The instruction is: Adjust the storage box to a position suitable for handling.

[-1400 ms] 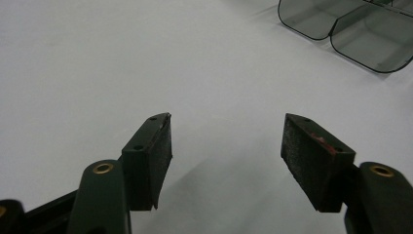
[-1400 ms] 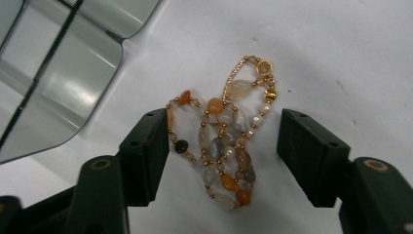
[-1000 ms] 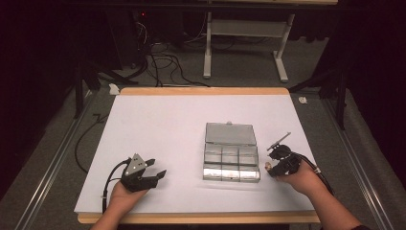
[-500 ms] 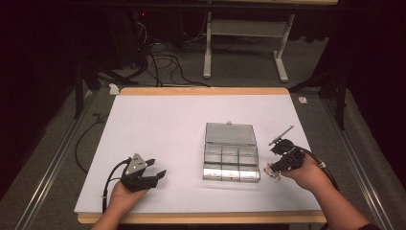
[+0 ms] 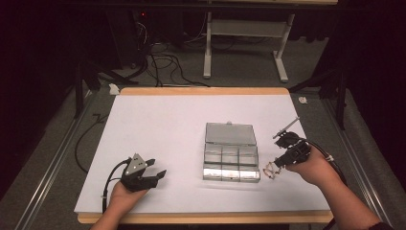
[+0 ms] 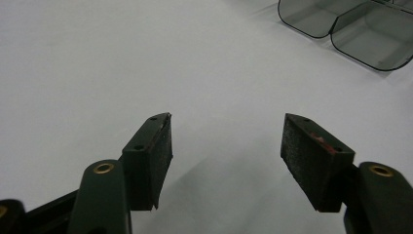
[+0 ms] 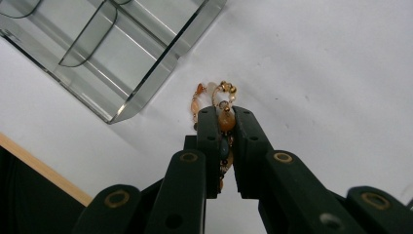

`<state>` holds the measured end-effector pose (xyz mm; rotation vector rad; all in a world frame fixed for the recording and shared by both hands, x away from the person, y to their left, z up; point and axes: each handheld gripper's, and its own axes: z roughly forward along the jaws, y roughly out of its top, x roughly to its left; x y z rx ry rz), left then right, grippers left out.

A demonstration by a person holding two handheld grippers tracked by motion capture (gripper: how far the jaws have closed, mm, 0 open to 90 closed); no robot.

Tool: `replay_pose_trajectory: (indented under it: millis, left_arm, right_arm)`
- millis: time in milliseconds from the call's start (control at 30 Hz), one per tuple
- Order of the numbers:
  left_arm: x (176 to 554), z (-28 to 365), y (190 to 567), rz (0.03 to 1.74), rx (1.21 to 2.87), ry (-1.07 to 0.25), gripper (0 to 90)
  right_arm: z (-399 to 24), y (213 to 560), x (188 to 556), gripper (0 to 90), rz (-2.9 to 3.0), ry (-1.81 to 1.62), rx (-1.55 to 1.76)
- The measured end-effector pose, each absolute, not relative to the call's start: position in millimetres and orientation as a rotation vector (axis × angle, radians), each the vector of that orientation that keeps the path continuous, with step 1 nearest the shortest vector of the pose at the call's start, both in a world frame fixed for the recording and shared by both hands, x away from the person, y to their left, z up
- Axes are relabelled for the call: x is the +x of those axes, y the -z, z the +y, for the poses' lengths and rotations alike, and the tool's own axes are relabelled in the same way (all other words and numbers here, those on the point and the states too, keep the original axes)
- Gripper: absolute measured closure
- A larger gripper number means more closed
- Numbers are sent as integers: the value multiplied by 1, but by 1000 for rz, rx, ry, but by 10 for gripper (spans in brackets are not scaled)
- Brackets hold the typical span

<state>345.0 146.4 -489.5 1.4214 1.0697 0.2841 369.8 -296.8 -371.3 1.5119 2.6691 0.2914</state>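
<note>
Right gripper (image 7: 225,122) clenched on beaded bracelet (image 7: 221,105), just right of clear organizer box (image 5: 231,158); left gripper (image 6: 226,156) released, well apart.

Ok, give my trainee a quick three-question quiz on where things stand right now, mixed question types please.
1. True or false: the right gripper is shut on the beaded bracelet.
2. Multiple choice: the left gripper is A) holding the bracelet, B) open with nothing between its fingers, C) inside the clear compartment box.
3. On which side of the box, in the high view, does the bracelet hang?

Key: 1 true. 2 B. 3 The right side, near the box's front corner, apart from it.
</note>
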Motion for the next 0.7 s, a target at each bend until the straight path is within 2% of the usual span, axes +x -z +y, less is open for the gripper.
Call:
replay_pose_trajectory:
  millis: [700]
  left_arm:
    - [346,146,490,1073,1432,-282,363]
  right_arm:
    - [-287,316,380,841,2678,-295,1468]
